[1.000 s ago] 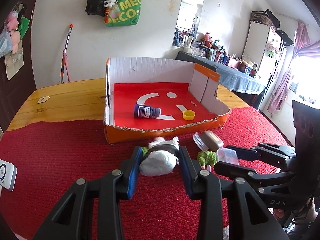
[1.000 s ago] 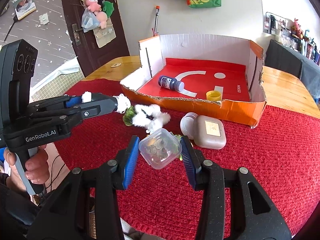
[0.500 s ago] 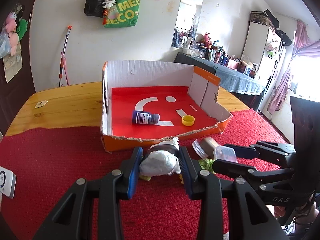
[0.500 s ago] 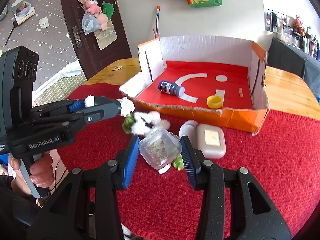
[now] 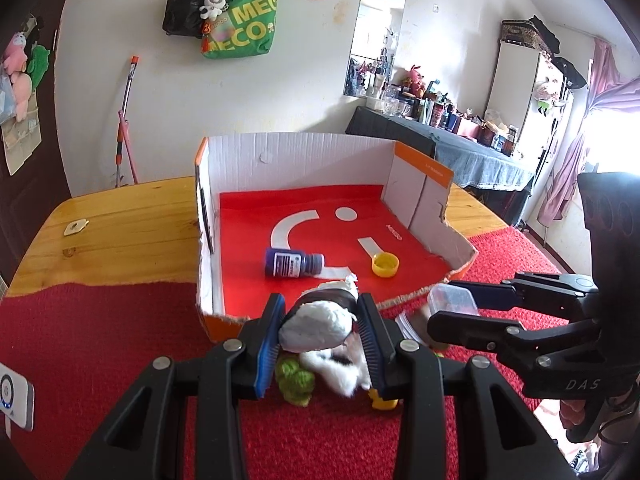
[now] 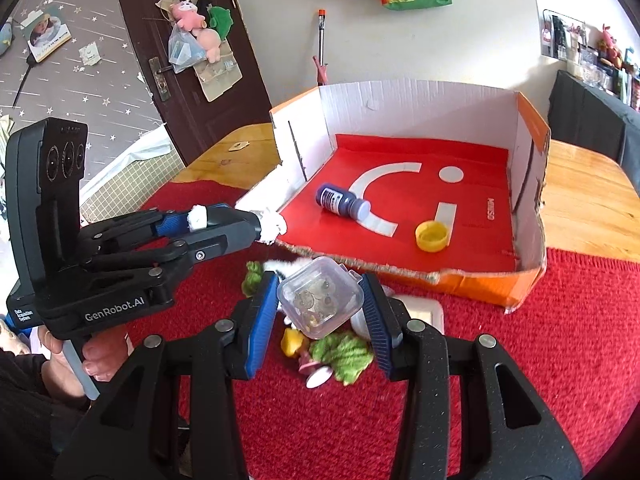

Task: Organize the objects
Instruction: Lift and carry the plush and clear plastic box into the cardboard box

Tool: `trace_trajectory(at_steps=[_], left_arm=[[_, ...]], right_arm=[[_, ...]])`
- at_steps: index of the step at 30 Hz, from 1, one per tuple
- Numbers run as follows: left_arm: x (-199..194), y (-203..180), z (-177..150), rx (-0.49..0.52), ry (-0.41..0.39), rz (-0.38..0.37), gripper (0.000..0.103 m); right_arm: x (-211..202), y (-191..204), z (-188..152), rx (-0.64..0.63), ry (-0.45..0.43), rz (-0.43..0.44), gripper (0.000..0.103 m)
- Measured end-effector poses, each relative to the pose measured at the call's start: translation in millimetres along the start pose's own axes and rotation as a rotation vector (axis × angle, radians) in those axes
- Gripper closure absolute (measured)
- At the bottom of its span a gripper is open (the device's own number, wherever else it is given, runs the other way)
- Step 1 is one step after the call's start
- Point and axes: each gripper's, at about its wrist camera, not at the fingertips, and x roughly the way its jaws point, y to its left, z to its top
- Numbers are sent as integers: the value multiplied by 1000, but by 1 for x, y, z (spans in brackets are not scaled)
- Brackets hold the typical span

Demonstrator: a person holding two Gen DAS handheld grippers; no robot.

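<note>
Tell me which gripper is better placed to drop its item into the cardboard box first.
Left, probably. The left gripper holds the white plush toy right at the orange cardboard box's torn front edge; the right gripper, with the clear plastic container, sits slightly behind that edge.

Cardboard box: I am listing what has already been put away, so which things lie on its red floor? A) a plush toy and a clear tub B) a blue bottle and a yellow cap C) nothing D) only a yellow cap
B: in the cardboard box, a blue bottle lies on its side and a yellow cap sits near the front edge.
</note>
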Motion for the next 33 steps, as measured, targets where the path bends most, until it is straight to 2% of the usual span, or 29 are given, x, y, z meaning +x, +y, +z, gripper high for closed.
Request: trace_trajectory(at_steps=[16, 33], left_arm=[[37, 5, 21, 18, 33, -6, 64], [69, 13, 21, 18, 108, -18, 64]], right_arm=[[26, -24, 31, 8, 49, -2, 63], [73, -48, 38, 52, 179, 16, 63]])
